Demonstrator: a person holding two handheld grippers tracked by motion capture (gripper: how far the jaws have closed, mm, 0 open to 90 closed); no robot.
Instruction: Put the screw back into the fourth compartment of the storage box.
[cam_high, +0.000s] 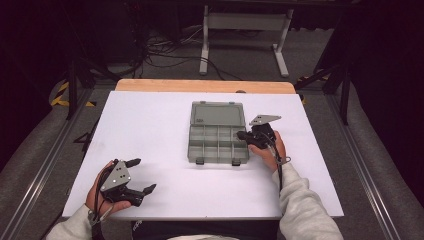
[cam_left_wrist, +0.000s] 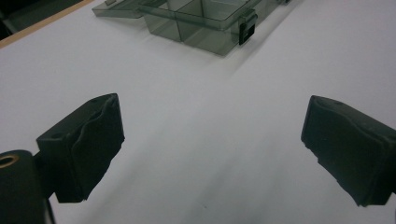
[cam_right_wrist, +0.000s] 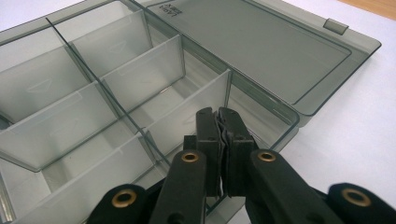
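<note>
An open, smoky-clear compartment box (cam_high: 218, 146) lies in the middle of the white table, its lid (cam_high: 218, 114) folded flat toward the far side. Its compartments (cam_right_wrist: 116, 79) look empty. My right gripper (cam_high: 241, 135) sits at the box's right edge; in the right gripper view its jaws (cam_right_wrist: 222, 115) are pressed together over a compartment next to the lid (cam_right_wrist: 261, 46), with nothing seen between them. My left gripper (cam_high: 144, 175) rests near the front left of the table, open, with bare table between its fingers (cam_left_wrist: 212, 140). The box (cam_left_wrist: 205, 23) lies well ahead of it.
The white tabletop (cam_high: 150, 125) has a wooden strip (cam_high: 200, 86) along its far edge. Beyond it stand a white table frame (cam_high: 245, 30) and floor cables (cam_high: 165, 50). Metal rails run along both sides of the table.
</note>
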